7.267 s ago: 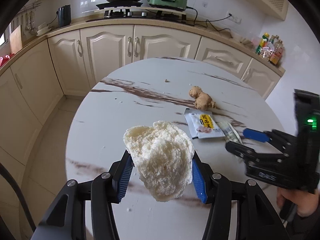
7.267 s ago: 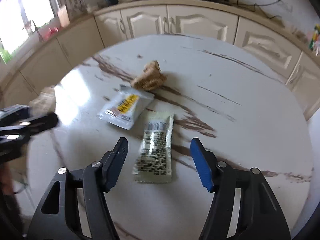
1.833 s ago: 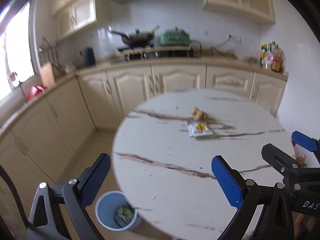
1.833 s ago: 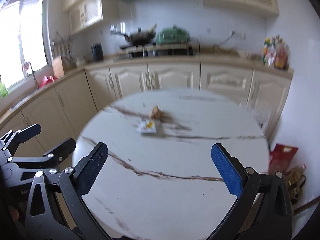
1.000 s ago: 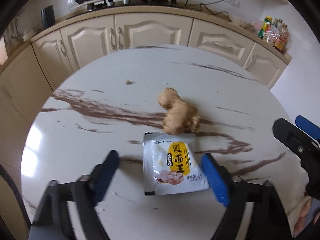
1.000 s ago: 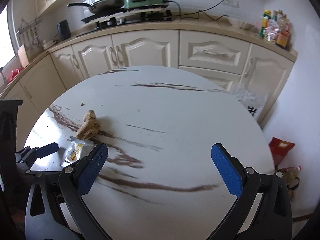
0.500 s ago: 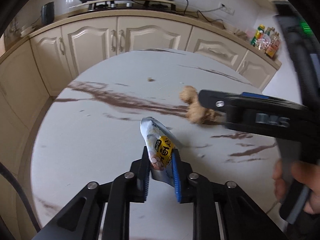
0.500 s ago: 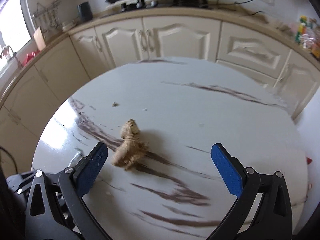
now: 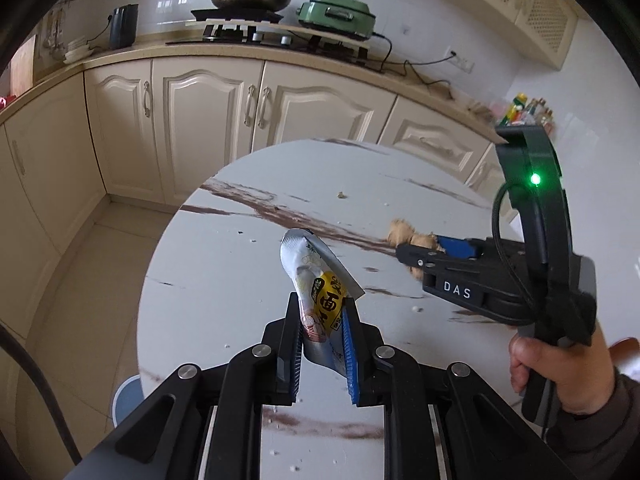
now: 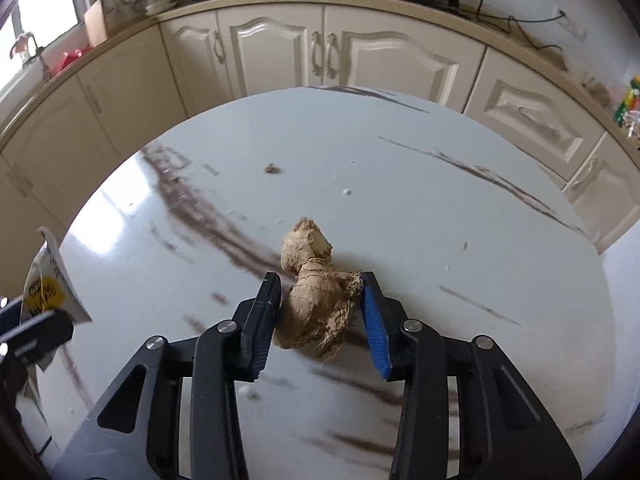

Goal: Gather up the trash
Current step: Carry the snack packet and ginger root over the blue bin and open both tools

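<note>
Two items remain: left gripper (image 9: 322, 332) clamps the sachet (image 9: 320, 292); right gripper (image 10: 320, 312), jaws apart, straddles the ginger (image 10: 316, 300) on the tabletop (image 10: 400, 200).

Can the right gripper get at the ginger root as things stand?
Probably yes. The right gripper already straddles the ginger root on the table, a finger on each side, nothing between. Whether the pads touch it is unclear.

Right gripper (image 10: 318, 312) brackets the ginger root (image 10: 316, 300) on the marble table (image 10: 440, 208)
</note>
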Tool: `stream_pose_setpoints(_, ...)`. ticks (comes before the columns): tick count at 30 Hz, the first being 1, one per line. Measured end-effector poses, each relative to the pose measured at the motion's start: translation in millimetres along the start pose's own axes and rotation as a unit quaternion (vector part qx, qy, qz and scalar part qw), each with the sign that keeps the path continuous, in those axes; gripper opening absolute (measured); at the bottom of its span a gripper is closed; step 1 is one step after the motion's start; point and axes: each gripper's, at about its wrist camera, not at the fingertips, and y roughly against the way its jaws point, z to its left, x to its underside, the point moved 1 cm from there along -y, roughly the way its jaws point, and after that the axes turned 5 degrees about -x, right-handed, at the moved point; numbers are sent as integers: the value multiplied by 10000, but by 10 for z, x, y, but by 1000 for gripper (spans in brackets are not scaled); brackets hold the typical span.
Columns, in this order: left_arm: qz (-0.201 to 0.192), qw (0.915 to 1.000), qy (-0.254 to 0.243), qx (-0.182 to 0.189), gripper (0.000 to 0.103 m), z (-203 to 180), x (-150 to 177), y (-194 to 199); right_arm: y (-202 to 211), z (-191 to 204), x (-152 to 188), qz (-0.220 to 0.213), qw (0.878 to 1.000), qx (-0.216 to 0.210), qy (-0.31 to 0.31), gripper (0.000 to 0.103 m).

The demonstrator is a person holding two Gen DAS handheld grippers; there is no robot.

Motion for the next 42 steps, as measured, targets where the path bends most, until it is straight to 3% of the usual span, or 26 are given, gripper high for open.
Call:
stream_pose_setpoints(5, -232, 9997, 27, 37, 14, 178, 117, 427, 356, 105, 72, -280, 9996, -41, -39, 28)
stream_pose_setpoints(10, -445, 9987, 216, -126, 14, 478, 305, 917, 833, 511, 109, -729, 9969, -77, 283, 28)
stream_pose_setpoints(13, -553, 9978, 302, -209, 14, 673, 476, 1224, 962, 786, 123, -843, 9953, -326, 338, 28)
stream_pose_setpoints(20, -524, 9935, 634, -783, 14, 1349, 1015, 1764, 1020, 1964, 267, -917, 9837, -1076, 1110, 28)
stream_pose_setpoints(25, -102, 9866, 872, -1375, 14, 1876, 1499, 1838, 600, 2842, 440, -624, 9720, -1717, 1479, 28)
stream_pose_setpoints(30, 508, 9797, 1111, -1592, 14, 2227, 1937, 1560, -81, 3332, 694, -57, 9679, -1932, 1607, 28)
stream_pose_setpoints(34, 1013, 9745, 1348, -1482, 14, 2504, 2241, 1156, -699, 3466, 889, 478, 9690, -1886, 1525, 28)
stream_pose_setpoints(42, 1938, 9621, 1513, -1176, 15, 2754, 2674, 236, -1896, 3356, 1147, 1473, 9653, -1857, 1096, 28)
